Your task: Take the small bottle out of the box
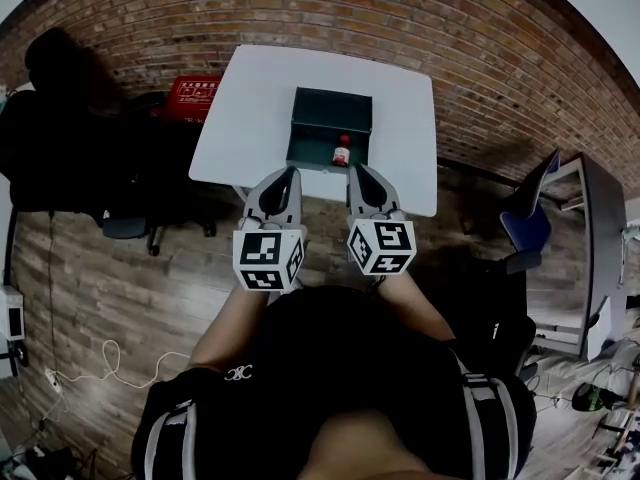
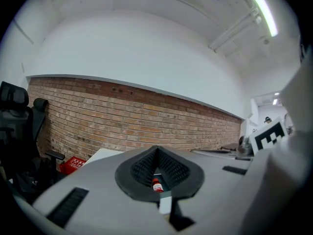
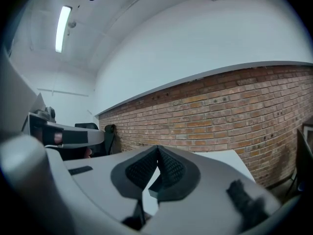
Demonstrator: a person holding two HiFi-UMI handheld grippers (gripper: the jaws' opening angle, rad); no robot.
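Observation:
A dark teal box stands open on the white table, toward its near edge. Inside it, at the front right, a small bottle with a red cap stands upright. My left gripper and right gripper hover side by side just short of the table's near edge, both shut and empty. In the left gripper view the bottle shows below the closed tips of the left gripper. In the right gripper view the right gripper points over the table at the brick wall.
A red crate sits on the floor left of the table, with a black office chair beyond it. To the right stand a blue chair and a grey desk. A brick wall backs the table.

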